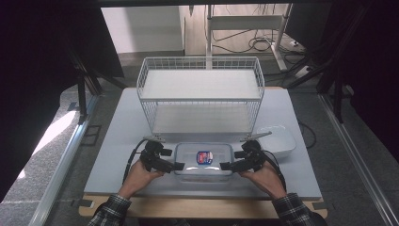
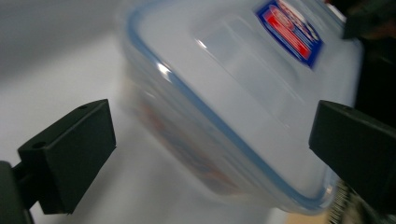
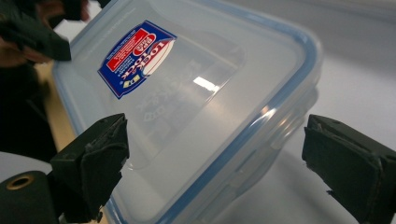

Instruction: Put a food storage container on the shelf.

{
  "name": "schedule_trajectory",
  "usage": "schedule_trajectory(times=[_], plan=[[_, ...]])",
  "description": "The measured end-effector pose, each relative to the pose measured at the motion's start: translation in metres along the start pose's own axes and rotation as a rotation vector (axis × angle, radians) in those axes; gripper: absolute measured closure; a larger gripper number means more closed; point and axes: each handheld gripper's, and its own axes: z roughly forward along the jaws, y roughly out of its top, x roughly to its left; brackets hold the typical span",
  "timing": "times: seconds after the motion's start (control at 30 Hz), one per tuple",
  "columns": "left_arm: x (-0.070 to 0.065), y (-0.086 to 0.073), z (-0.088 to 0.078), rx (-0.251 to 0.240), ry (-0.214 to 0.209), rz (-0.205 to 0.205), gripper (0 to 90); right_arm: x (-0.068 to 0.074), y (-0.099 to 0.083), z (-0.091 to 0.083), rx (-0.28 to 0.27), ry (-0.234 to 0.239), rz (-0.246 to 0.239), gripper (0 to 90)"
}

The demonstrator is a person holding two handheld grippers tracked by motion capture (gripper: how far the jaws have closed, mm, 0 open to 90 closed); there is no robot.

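A clear plastic container (image 1: 203,160) with a blue-sealed lid and a red and blue label lies near the table's front edge. My left gripper (image 1: 178,165) is at its left end and my right gripper (image 1: 225,165) at its right end, each held in a hand. In the left gripper view the container (image 2: 243,79) sits tilted between the wide-apart jaws of the left gripper (image 2: 212,128), with a gap at one jaw. In the right gripper view the right gripper (image 3: 215,140) stands open around a corner of the container (image 3: 187,93).
A white wire shelf rack (image 1: 200,89) with two levels stands behind the container. A white dish (image 1: 277,139) rests at the right of the grey table (image 1: 113,155). A wooden strip runs along the front edge.
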Motion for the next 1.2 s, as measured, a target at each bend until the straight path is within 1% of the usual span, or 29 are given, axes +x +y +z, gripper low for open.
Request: schedule_trajectory(times=[0.03,0.07,0.1,0.17,0.2,0.27,0.3,0.4,0.43,0.47,0.53,0.57,0.6,0.63,0.67,0.7,0.83,0.87,0.93,1.0,1.1,1.2], plan=[[0.0,-0.001,0.004,0.015,-0.043,-0.012,0.2,-0.002,0.0,0.001,0.007,0.017,0.021,7.8],[0.0,-0.001,0.008,0.017,-0.062,-0.024,0.2,-0.003,0.0,0.002,0.015,0.036,0.044,8.2],[-0.001,0.0,0.009,0.017,-0.058,-0.03,0.0,-0.005,-0.001,0.004,0.023,0.063,0.065,9.2],[-0.002,0.0,0.008,0.026,-0.051,-0.025,0.0,-0.006,-0.002,0.006,0.034,0.083,0.091,8.8],[-0.004,0.001,0.006,0.027,-0.045,-0.024,1.3,-0.006,-0.003,0.006,0.037,0.086,0.102,9.5],[-0.008,0.0,0.001,0.027,-0.024,-0.007,5.7,-0.006,-0.003,0.004,0.053,0.091,0.117,12.6],[-0.009,0.0,-0.001,0.032,-0.022,-0.016,8.8,-0.005,-0.004,0.002,0.056,0.089,0.129,15.4],[-0.008,-0.001,-0.007,0.013,-0.025,-0.045,17.6,-0.002,-0.006,-0.003,0.064,0.089,0.143,20.2],[-0.009,-0.001,-0.008,0.017,-0.023,-0.034,19.7,-0.001,-0.007,-0.005,0.063,0.088,0.145,21.6],[-0.011,-0.002,-0.01,0.019,-0.018,-0.022,20.5,-0.001,-0.008,-0.006,0.061,0.091,0.149,23.7],[-0.017,-0.004,-0.014,0.015,0.0,0.002,23.1,-0.002,-0.009,-0.011,0.029,0.095,0.181,32.0],[-0.018,-0.006,-0.018,-0.005,0.001,-0.003,26.7,-0.003,-0.009,-0.014,0.015,0.102,0.195,36.5],[-0.018,-0.008,-0.021,-0.025,-0.008,-0.012,31.9,-0.004,-0.01,-0.017,-0.008,0.11,0.2,40.8],[-0.018,-0.01,-0.024,-0.039,-0.013,-0.017,38.5,-0.004,-0.01,-0.021,-0.021,0.112,0.203,44.5],[-0.019,-0.014,-0.026,-0.057,-0.019,-0.017,41.2,-0.003,-0.011,-0.023,-0.025,0.113,0.201,45.6],[-0.021,-0.016,-0.027,-0.064,-0.016,-0.018,43.4,-0.001,-0.012,-0.025,-0.026,0.11,0.195,46.2],[-0.03,-0.021,-0.03,-0.089,0.008,-0.026,47.3,0.007,-0.016,-0.029,-0.031,0.094,0.168,48.2],[-0.031,-0.023,-0.031,-0.103,0.007,-0.037,48.3,0.008,-0.017,-0.03,-0.036,0.097,0.17,49.0],[-0.034,-0.026,-0.032,-0.118,0.007,-0.047,50.7,0.01,-0.02,-0.032,-0.048,0.104,0.169,50.3],[-0.037,-0.028,-0.033,-0.126,0.012,-0.047,51.8,0.014,-0.022,-0.034,-0.05,0.091,0.152,50.5],[-0.036,-0.028,-0.033,-0.133,0.009,-0.065,52.4,0.02,-0.023,-0.036,-0.047,0.065,0.13,50.6],[-0.035,-0.027,-0.032,-0.144,0.003,-0.089,52.7,0.02,-0.024,-0.035,-0.062,0.063,0.139,50.8]])
